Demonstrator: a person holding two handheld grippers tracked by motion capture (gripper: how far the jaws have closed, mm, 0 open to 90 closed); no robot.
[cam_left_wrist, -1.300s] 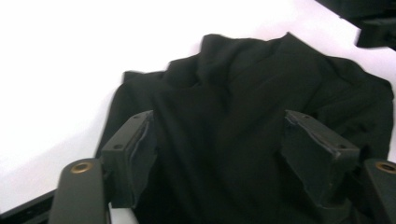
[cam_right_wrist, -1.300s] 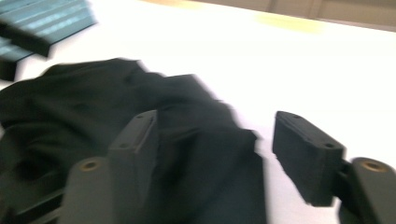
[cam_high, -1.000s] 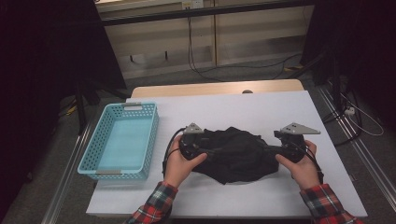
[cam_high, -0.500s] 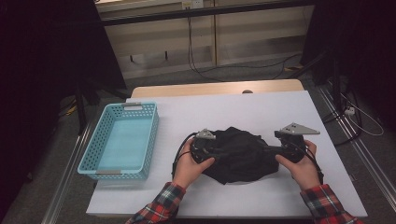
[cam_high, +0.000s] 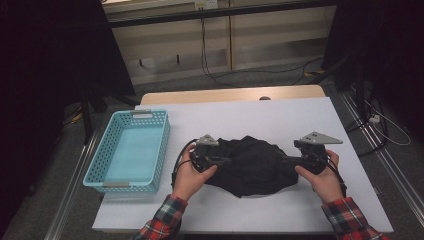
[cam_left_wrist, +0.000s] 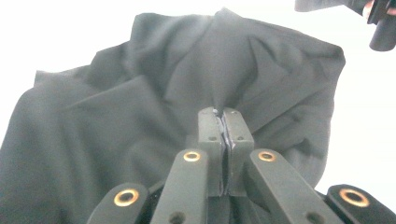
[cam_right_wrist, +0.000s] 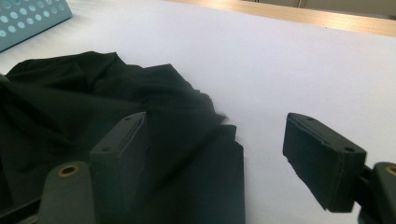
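Note:
A crumpled black cloth (cam_high: 250, 167) lies on the white table (cam_high: 280, 120) between both hands. My left gripper (cam_high: 212, 159) at its left edge has just been closing and is now shut on a fold of it. In the left gripper view the jaws (cam_left_wrist: 224, 116) meet with the black cloth (cam_left_wrist: 140, 116) pinched between the pads. My right gripper (cam_high: 302, 161) sits at the cloth's right edge. Its jaws (cam_right_wrist: 217, 126) stand wide apart, and a flap of the cloth (cam_right_wrist: 93, 102) lies between them, beside the left pad and unpinched.
A light blue perforated basket (cam_high: 107, 165) stands on the table left of the cloth, and its corner (cam_right_wrist: 28, 16) appears in the right gripper view. Bare white table stretches behind the cloth. The right gripper (cam_left_wrist: 380, 23) shows far off in the left gripper view.
The left gripper pushed right into the cloth's left edge, closed on a fold, then drew back slightly left. The right hand and its gripper have stayed put.

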